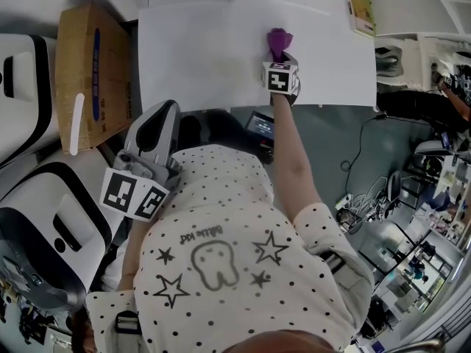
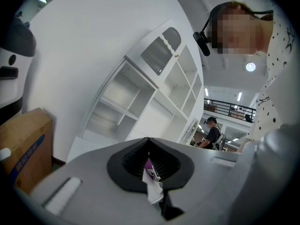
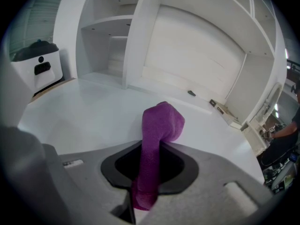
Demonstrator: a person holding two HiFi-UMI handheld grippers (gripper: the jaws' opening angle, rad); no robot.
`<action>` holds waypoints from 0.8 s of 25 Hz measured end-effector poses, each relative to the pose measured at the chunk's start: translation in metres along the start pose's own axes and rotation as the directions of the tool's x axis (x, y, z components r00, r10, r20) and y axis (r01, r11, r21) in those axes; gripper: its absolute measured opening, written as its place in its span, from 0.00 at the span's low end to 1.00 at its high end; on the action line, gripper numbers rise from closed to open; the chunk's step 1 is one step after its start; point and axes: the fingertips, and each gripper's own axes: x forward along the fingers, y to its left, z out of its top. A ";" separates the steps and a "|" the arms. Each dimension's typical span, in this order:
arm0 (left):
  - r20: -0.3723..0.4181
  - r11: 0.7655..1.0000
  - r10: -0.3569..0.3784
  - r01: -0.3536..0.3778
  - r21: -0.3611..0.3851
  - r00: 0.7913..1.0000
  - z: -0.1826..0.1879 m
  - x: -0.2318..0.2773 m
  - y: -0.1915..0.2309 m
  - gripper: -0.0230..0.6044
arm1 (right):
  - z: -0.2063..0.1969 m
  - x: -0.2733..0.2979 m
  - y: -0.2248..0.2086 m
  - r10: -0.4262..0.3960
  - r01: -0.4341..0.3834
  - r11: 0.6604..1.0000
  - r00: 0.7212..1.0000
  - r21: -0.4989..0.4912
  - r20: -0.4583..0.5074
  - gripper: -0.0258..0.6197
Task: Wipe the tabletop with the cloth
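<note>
A purple cloth (image 1: 279, 39) hangs bunched from my right gripper (image 1: 278, 48), which is shut on it over the far middle of the white tabletop (image 1: 199, 50). In the right gripper view the cloth (image 3: 159, 125) rises out of the closed jaws of the right gripper (image 3: 150, 172) and folds over above the tabletop (image 3: 89, 111). My left gripper (image 1: 163, 112) is held off the table, close to the person's body at the lower left. It points upward at shelving, and in its own view the left gripper (image 2: 150, 165) has its jaws together, with a small white and purple scrap at the seam.
A cardboard box (image 1: 92, 72) stands left of the table, beside white machines (image 1: 44, 226). A booklet (image 1: 359, 9) lies at the table's far right corner. White shelving (image 3: 187, 46) backs the table, with a small dark object (image 3: 191, 93) near it. Cables and chairs crowd the floor at the right.
</note>
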 end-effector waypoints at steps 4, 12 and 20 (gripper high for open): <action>0.000 1.000 -0.006 0.006 0.009 1.000 -0.001 0.000 -0.002 0.02 | 0.001 -0.001 0.002 0.001 -0.001 1.000 1.000 -0.004 0.002 0.14; 0.004 1.000 -0.013 0.013 0.015 1.000 0.002 -0.002 0.001 0.02 | 0.001 -0.002 0.010 0.011 -0.011 1.000 1.000 -0.023 0.000 0.14; -0.001 1.000 -0.020 0.020 0.015 1.000 0.004 -0.003 0.005 0.02 | -0.001 -0.002 0.014 0.006 -0.006 1.000 1.000 -0.028 -0.012 0.14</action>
